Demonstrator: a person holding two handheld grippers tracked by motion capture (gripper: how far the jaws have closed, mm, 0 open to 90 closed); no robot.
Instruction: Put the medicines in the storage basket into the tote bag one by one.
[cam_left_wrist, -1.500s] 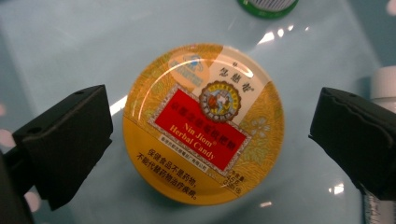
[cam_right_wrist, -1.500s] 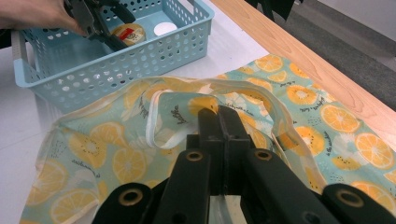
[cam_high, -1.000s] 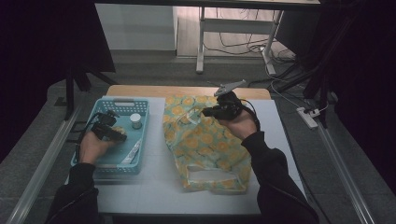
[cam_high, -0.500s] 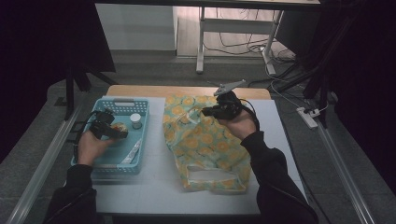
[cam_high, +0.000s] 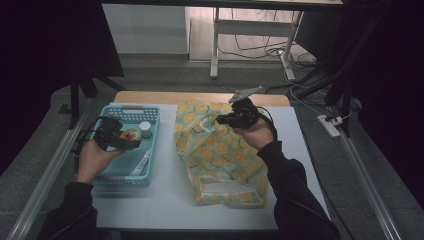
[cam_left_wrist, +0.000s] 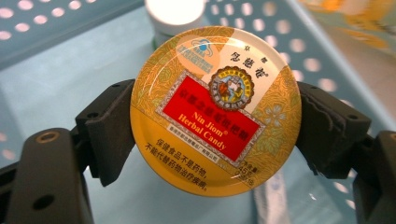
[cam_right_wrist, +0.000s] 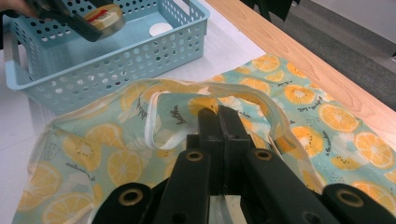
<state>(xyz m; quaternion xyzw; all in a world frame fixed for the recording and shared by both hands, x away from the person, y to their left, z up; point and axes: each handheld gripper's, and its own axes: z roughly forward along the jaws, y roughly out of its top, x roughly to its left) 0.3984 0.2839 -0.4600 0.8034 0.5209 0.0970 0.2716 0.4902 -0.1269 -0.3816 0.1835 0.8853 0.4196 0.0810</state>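
Round yellow-and-red metal candy tin (cam_left_wrist: 215, 109) pinched by its rim between the two black jaws of the left claw (cam_high: 116, 138), lifted above the light-blue perforated plastic basket (cam_high: 119, 177) at the left of the white counter (cam_high: 170, 200). Contact only at two small spots on opposite edges of the tin, lid face toward the camera. Risk here: smooth curved metal against hard jaws, so possible to rotate or slip out with a quick swing, then to fall back into the basket, maybe onto the small white-capped jar (cam_high: 145, 129) just behind it.

Right claw (cam_high: 225, 119) pressed together on the pale trim of the teal fabric bag with orange-slice print (cam_high: 220, 155), near its far end, apparently to lift the mouth. In the right gripper view, jaws closed on thin cloth (cam_right_wrist: 140, 140) only; cannot tell whether one layer or both layers caught. If both, mouth kept shut and no way in for the tin. If the pinch is shallow, trim likely to slide free once pulled up, and the bag to collapse flat again.

Also a danger of dropping the tin beside the bag, on the bare counter between basket and bag, if released before the opening is really wide.
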